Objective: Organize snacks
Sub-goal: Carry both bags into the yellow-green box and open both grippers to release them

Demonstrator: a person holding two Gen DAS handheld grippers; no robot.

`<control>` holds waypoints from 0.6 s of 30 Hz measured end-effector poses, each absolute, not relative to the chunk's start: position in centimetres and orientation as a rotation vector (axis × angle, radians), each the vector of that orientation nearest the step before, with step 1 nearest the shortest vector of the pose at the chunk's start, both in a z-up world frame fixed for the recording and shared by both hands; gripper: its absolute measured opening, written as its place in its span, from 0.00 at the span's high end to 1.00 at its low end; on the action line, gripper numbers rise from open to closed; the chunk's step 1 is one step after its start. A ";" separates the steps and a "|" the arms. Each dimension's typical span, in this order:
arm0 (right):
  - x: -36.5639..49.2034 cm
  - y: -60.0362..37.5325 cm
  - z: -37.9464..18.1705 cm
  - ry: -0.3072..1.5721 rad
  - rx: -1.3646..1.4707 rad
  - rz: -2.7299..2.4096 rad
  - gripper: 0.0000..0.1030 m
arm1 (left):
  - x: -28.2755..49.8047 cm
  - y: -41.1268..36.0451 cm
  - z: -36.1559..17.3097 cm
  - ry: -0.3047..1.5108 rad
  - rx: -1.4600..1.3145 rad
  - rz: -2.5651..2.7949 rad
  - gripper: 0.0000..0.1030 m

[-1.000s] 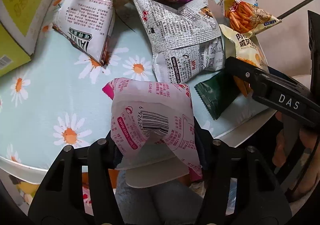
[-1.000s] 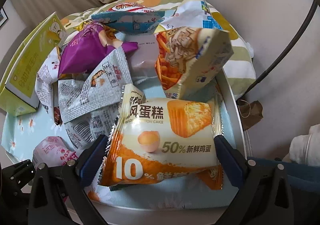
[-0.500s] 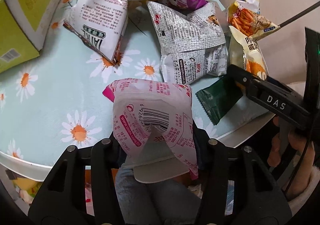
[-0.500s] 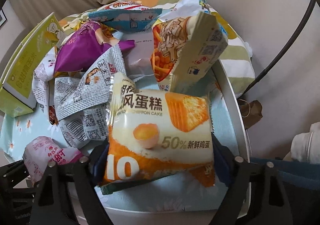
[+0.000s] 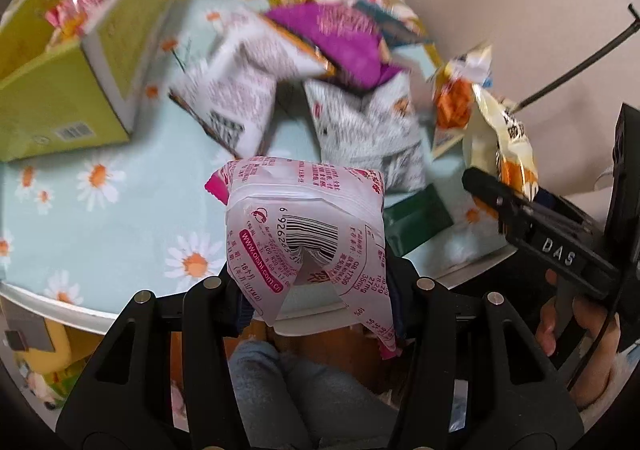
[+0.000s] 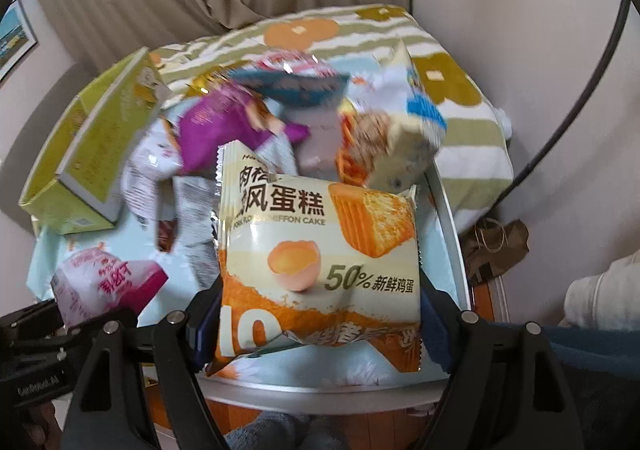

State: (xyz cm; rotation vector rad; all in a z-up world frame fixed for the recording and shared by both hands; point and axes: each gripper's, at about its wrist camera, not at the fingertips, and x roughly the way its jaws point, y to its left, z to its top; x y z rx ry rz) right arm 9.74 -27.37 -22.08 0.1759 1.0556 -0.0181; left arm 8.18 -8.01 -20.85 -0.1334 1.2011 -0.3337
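My left gripper is shut on a pink and white snack bag and holds it above the near edge of the table. The bag also shows in the right wrist view. My right gripper is shut on a chiffon cake pack, orange and cream, lifted off the table. The cake pack shows at the right of the left wrist view, with the right gripper below it. A green cardboard box stands open at the far left with snacks inside.
A pile of bags lies on the daisy tablecloth: a purple bag, white printed bags, a dark green pack, an orange stick-snack bag. A striped cushion lies behind. My knees are below the table edge.
Both grippers have risen and pulled back with their packs. The cake pack is now off the table, and the green box's open top has come into the left wrist view.
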 end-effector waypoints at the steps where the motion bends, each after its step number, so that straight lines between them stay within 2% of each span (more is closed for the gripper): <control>1: 9.7 -27.1 -21.3 1.046 0.168 -0.007 0.25 | 8.1 -7.8 -20.2 1.185 -0.135 -0.329 0.54; 8: 10.8 -24.2 -16.1 0.977 0.106 0.100 0.25 | 8.6 -5.3 -14.4 1.053 -0.173 -0.271 0.54; 18: 16.8 -16.3 -10.4 0.868 0.050 0.232 0.25 | 14.2 4.1 -9.0 0.929 -0.211 -0.167 0.54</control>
